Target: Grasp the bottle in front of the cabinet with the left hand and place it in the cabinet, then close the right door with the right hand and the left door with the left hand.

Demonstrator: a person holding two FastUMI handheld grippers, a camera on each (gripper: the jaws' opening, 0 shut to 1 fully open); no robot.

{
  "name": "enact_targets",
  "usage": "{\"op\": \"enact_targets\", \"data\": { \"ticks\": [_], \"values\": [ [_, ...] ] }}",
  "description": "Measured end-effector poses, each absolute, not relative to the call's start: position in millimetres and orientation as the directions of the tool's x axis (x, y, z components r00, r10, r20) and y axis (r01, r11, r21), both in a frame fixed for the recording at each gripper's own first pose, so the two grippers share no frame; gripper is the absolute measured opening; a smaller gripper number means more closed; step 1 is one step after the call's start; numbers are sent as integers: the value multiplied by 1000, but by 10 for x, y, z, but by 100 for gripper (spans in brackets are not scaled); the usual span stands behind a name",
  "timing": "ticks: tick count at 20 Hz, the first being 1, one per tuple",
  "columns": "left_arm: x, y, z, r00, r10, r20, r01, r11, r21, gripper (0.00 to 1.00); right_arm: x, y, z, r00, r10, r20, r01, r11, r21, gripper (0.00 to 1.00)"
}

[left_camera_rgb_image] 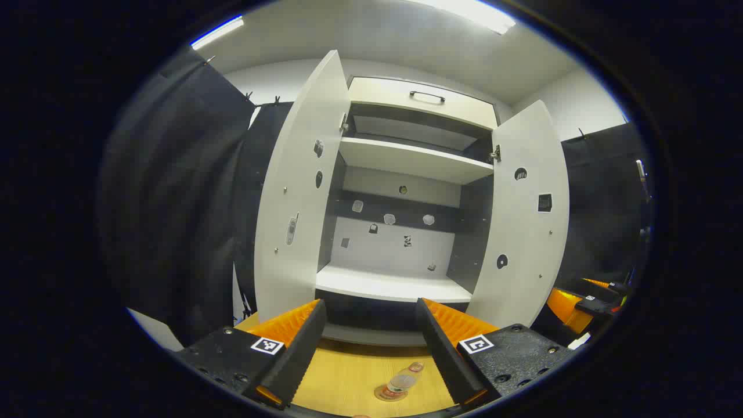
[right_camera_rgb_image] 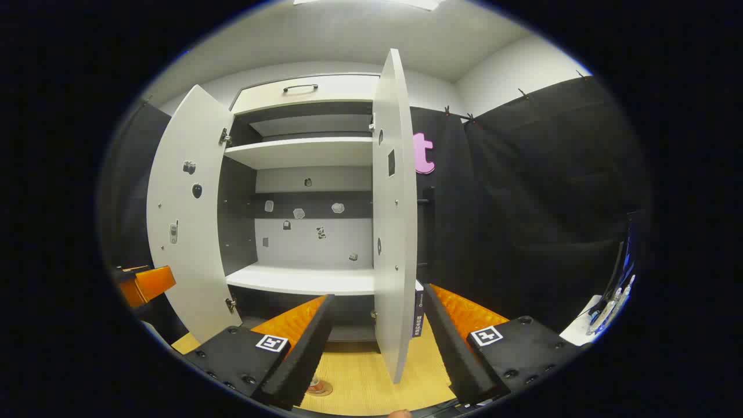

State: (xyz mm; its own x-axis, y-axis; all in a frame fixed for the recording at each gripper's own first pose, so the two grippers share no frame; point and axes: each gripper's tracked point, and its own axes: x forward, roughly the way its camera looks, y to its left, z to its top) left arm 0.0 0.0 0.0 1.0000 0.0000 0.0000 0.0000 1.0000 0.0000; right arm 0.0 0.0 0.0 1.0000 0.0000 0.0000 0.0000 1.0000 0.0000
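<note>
A small clear bottle (left_camera_rgb_image: 400, 383) with a reddish cap stands on the wooden tabletop (left_camera_rgb_image: 348, 377) in front of the white cabinet (left_camera_rgb_image: 400, 162). It is low between my left gripper's (left_camera_rgb_image: 370, 307) fingers, nearer the right one, and the gripper is open and not touching it. Both cabinet doors are swung wide: the left door (left_camera_rgb_image: 299, 191) and the right door (left_camera_rgb_image: 525, 215). In the right gripper view my right gripper (right_camera_rgb_image: 378, 296) is open and holds nothing. The right door's (right_camera_rgb_image: 395, 232) edge stands just ahead between its fingers. The bottle's base (right_camera_rgb_image: 318, 388) peeks out beside the left finger.
The cabinet has a lower shelf (left_camera_rgb_image: 395, 284), an upper shelf (left_camera_rgb_image: 412, 159) and a top drawer with a handle (left_camera_rgb_image: 426, 96). Black cloth walls flank it. The right gripper (left_camera_rgb_image: 580, 302) shows at far right, the left gripper (right_camera_rgb_image: 145, 284) at far left. A white ledge (right_camera_rgb_image: 586, 325) sits at right.
</note>
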Motion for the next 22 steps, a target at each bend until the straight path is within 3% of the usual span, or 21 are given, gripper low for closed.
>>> {"op": "enact_targets", "data": {
  "ticks": [3,4,12,13,14,15,17,18,19,20,21,22],
  "values": [
    [-8,-80,-23,1000,-26,-9,26,1000,-1,94,-38,-51,6,1000,-11,2,11,1000,-15,89],
    [-13,-111,-22,999,-34,-13,34,999,3,94,-49,-64,-6,1000,-12,-2,12,1000,-17,98],
    [-69,-181,-48,999,-46,-21,47,999,28,94,-120,-92,-45,1000,-8,-14,7,999,-42,98],
    [-75,-183,-57,999,-47,-21,48,998,31,94,-133,-88,-55,1000,-6,-16,5,999,-42,89],
    [-75,-178,-49,999,-46,-20,46,998,31,94,-137,-86,-61,1000,-4,-19,4,999,-41,89],
    [-79,-163,-55,999,-44,-20,44,999,30,94,-137,-80,-71,1000,-2,-24,1,999,-41,98],
    [-89,-178,-81,998,-49,-26,49,998,24,94,-142,-73,-84,1000,2,-31,-4,999,-41,98],
    [-93,-183,-89,998,-53,-26,53,998,23,94,-142,-75,-87,1000,1,-31,-2,999,-43,89],
    [-95,-191,-97,998,-56,-26,56,998,25,94,-142,-85,-78,1000,0,-30,-1,999,-44,89],
    [-91,-197,-117,998,-58,-28,58,998,28,94,-146,-86,-77,1000,1,-31,-2,999,-48,98],
    [-86,-206,-155,998,-60,-35,61,998,30,94,-146,-86,-85,999,2,-33,-4,999,-54,89],
    [-79,-220,-192,997,-64,-45,65,997,30,94,-149,-90,-86,999,0,-35,-2,998,-59,89]
  ]
}}
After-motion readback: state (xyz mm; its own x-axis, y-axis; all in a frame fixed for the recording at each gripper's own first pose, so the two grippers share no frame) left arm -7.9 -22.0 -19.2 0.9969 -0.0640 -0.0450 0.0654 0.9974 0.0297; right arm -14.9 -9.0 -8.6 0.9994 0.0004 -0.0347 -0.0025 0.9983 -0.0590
